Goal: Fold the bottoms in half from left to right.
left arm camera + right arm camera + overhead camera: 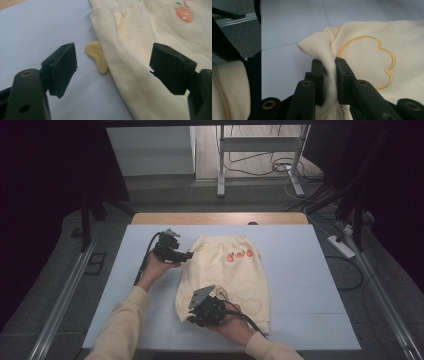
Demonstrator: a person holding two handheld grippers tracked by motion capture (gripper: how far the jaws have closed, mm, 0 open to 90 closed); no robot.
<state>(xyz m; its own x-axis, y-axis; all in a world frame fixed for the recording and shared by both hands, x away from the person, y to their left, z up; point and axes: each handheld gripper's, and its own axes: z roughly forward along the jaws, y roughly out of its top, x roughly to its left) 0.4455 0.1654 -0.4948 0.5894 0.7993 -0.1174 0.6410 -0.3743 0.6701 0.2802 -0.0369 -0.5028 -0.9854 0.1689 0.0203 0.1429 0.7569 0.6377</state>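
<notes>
no writing or brand reads on the pale yellow shorts (225,275); i see orange fruit patches (239,255) near the waistband and a stitched outline (372,62) at the hem. the shorts lie flat mid-table on the blue mat (305,270), long axis running near to far, waistband far. my right gripper (329,65) is clenched on the ribbed hem at the near left corner. my left gripper (112,67) is released, jaws spread over the shorts' far left edge.

soft matt cream cloth trousers (225,272) with ribbed cuff (318,46); smooth matt pale-blue counter (300,270); matt black plastic right gripper (328,67).
</notes>
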